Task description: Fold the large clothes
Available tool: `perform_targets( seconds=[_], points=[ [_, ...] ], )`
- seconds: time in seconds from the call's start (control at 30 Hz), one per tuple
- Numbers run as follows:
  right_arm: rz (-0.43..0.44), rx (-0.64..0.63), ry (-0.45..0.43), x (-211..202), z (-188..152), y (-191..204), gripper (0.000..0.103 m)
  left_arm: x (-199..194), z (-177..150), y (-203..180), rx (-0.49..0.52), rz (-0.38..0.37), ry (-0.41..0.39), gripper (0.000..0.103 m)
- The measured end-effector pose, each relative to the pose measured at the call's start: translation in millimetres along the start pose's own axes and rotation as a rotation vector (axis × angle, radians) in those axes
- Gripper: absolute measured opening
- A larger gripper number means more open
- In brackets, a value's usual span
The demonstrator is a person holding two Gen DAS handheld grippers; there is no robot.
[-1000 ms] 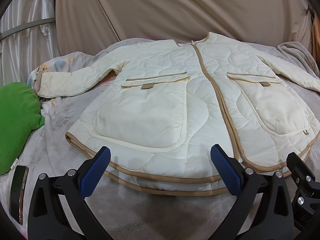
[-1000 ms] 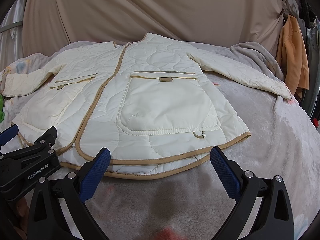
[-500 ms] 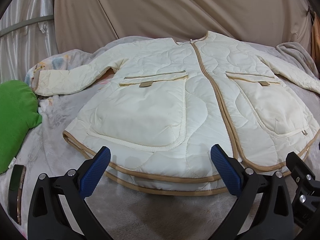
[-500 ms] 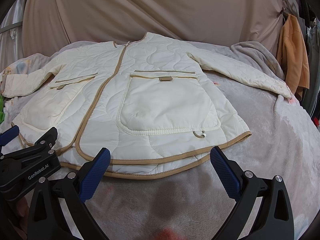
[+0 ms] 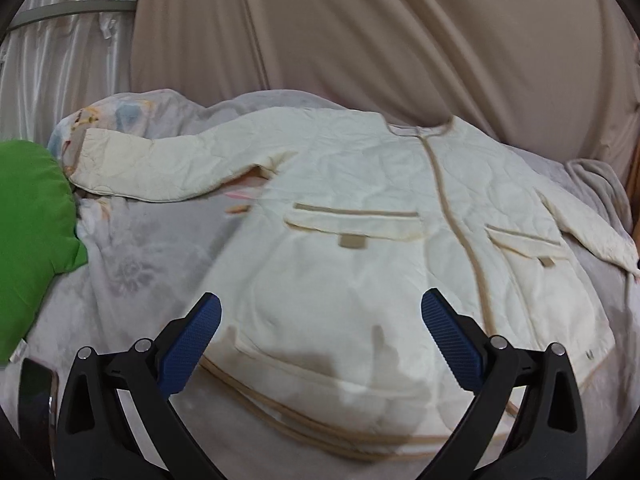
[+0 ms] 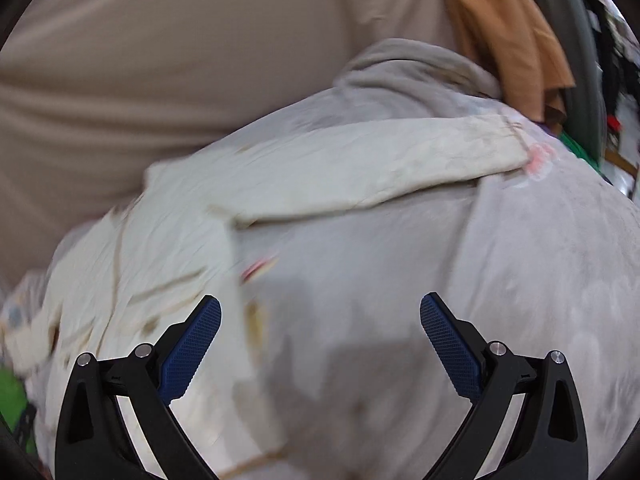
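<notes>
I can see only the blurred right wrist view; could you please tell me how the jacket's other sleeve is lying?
Observer: The other sleeve lies stretched out sideways, not folded over the jacket.
Operator: Thank you; is anything beside its cuff?
Observer: A green cushion lies right beside the cuff.
Operator: And the left gripper, please?
Observer: The left gripper has its jaws open and empty, with the jacket's hem showing between them.

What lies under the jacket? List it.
The jacket lies spread on a grey blanket; a floral sheet shows by its sleeve. Whatever sits directly beneath the jacket's body is covered.
</notes>
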State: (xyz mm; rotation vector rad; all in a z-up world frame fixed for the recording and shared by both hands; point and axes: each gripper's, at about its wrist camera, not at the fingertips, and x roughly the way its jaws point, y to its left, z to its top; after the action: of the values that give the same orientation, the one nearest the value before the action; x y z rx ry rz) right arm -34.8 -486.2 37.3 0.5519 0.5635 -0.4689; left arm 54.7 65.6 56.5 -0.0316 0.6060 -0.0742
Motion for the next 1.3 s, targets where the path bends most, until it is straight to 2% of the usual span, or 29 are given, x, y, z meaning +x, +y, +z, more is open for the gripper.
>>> perform_targets(
  seconds=[0.1,0.2,0.37,0.4,0.43,0.47,0.5,0.57,0.6,0.63,0.7,0.8,0.93,1.07,1.17,1.3],
  points=[
    [-0.083,0.06,0.006,35.9,36.0,-38.2,0.091,13.8,11.1,15.3,-0.027,0.006,0.021,0.098],
    [-0.145,0.129,0.009,66.9,60.6,-69.7,0.089,26.7,19.1,27.1,-0.056,0.007,0.038,0.098],
    [-0.185,0.293,0.032,104.9,83.2,-120.1,0.088,46.4,27.1,40.3,-0.093,0.02,0.076,0.098],
    [-0.17,0.339,0.038,111.8,85.8,-129.2,0.083,49.4,27.7,41.0,-0.092,0.024,0.08,0.098],
    [-0.152,0.373,0.042,116.4,88.0,-135.4,0.067,52.6,28.6,41.0,-0.09,0.029,0.085,0.098],
    [-0.134,0.401,0.05,121.7,91.1,-139.1,0.059,55.1,29.0,40.7,-0.087,0.033,0.088,0.098],
    [-0.132,0.421,0.053,125.8,95.5,-139.2,0.045,57.3,29.7,40.6,-0.085,0.038,0.09,0.098],
    [-0.125,0.407,0.017,125.9,108.1,-127.8,0.027,61.6,31.3,40.2,-0.081,0.047,0.091,0.098],
    [-0.101,0.379,0.0,124.6,117.6,-116.1,0.014,63.6,32.6,39.6,-0.08,0.049,0.093,0.098],
    [-0.084,0.34,-0.03,120.2,127.4,-98.4,0.012,65.2,33.8,39.2,-0.079,0.051,0.092,0.098],
    [-0.034,0.242,-0.089,108.0,143.8,-56.5,0.011,67.7,36.8,37.9,-0.079,0.049,0.09,0.098],
    [0.077,0.035,-0.168,86.1,159.6,35.3,0.01,70.8,42.7,36.6,-0.084,0.033,0.087,0.098],
    [0.256,-0.24,-0.208,63.7,146.7,167.9,0.01,72.6,53.1,33.9,-0.096,0.003,0.073,0.098],
    [0.45,-0.466,-0.143,67.3,95.4,290.5,0.01,72.2,68.1,32.0,-0.112,-0.037,0.047,0.098],
    [0.518,-0.59,-0.052,90.4,42.7,357.0,0.01,75.1,83.0,31.7,-0.128,-0.082,0.033,0.098],
    [0.529,-0.727,0.095,133.8,-32.3,412.6,0.014,93.3,106.8,28.0,-0.143,-0.152,0.043,0.098]
  ],
)
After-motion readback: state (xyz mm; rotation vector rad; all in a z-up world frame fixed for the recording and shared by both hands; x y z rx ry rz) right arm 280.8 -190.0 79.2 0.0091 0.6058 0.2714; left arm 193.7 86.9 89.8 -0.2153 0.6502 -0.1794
